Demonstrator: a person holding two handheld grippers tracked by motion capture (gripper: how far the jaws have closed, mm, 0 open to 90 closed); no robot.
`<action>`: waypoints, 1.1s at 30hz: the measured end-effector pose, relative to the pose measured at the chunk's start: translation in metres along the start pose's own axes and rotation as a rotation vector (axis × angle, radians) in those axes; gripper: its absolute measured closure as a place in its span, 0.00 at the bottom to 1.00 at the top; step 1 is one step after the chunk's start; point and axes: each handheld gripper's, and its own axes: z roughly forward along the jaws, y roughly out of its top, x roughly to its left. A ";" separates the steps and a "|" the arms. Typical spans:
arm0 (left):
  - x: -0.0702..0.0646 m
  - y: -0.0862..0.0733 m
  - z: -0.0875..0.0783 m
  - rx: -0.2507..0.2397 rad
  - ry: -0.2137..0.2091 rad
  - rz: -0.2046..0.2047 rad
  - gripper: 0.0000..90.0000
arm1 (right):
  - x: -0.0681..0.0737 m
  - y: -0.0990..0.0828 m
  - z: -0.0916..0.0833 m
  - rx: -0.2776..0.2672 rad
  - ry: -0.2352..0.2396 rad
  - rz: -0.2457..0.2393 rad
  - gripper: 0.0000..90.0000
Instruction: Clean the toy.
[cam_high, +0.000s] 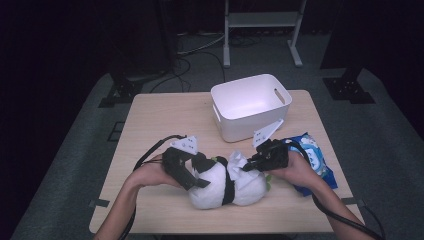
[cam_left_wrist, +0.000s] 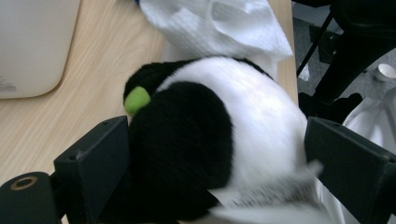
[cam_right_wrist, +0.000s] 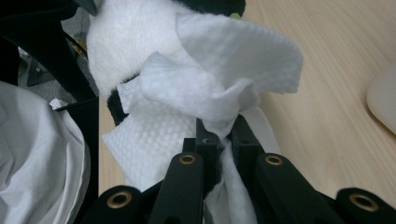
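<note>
The panda plush (cam_high: 227, 185) lies at lower centre of the high view, its face hidden. The left gripper (cam_high: 192, 172) clamps its body; the left gripper view shows jaws pressed against both flanks. The right gripper (cam_right_wrist: 223, 135) pinches a white tissue (cam_right_wrist: 219, 79) against the plush, its weave blurred from above.

I see a white bin (cam_high: 248, 105) on the far half of my light wood table (cam_high: 150, 120) — open at the top, with a slot handle in its right wall. It stands upright, a little right of centre. Near the right edge lies a blue packet (cam_high: 312, 155), flat on the wood, just near of the bin and apart from it. Beyond the table, on the grey floor, I make out 1 white frame (cam_high: 262, 22) and some dark cables (cam_high: 200, 57) — black stands sit left and right.
</note>
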 end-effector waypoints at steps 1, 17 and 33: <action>0.000 0.001 0.002 0.007 -0.004 -0.003 0.06 | 0.002 0.001 0.000 0.003 0.000 -0.006 0.94; -0.002 -0.003 0.026 0.094 -0.102 -0.017 0.04 | 0.019 0.012 0.006 0.011 0.025 -0.057 0.94; 0.004 0.013 0.020 0.056 -0.001 0.122 0.37 | 0.010 0.029 0.017 0.017 0.011 -0.053 0.93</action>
